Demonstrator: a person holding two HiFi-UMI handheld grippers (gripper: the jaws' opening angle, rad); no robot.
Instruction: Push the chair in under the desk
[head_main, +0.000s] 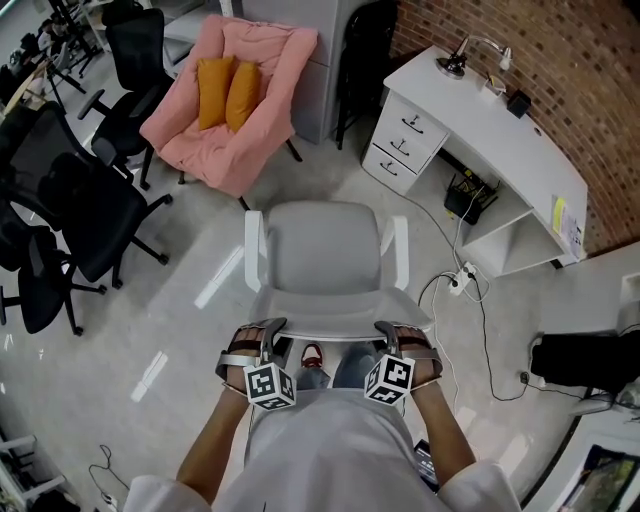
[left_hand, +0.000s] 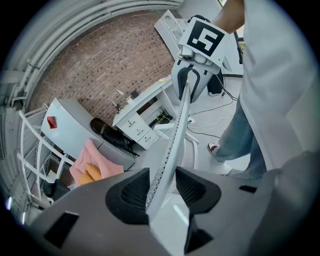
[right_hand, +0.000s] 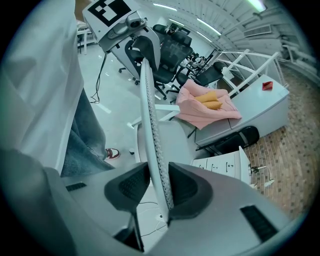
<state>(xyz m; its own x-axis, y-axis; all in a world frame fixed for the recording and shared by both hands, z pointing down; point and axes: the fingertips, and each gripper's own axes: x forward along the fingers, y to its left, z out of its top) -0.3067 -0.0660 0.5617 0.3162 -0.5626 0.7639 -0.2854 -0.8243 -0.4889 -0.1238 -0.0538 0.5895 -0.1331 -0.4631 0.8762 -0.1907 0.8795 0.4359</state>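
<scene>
A light grey office chair (head_main: 325, 250) with white armrests stands right in front of me, its seat facing away. The white desk (head_main: 500, 130) stands at the upper right against a brick wall. My left gripper (head_main: 268, 338) is shut on the left end of the backrest's top edge (head_main: 325, 325), and my right gripper (head_main: 388, 338) is shut on its right end. In the left gripper view the thin perforated backrest (left_hand: 175, 140) runs between the dark pads of the left gripper (left_hand: 162, 182). The right gripper view shows the backrest (right_hand: 150, 125) clamped in the right gripper (right_hand: 159, 182).
A pink armchair (head_main: 235, 100) with orange cushions sits beyond the chair. Black office chairs (head_main: 70, 200) crowd the left. A drawer unit (head_main: 405, 140) stands under the desk's left end. Cables and a power strip (head_main: 462, 282) lie on the floor near the desk opening.
</scene>
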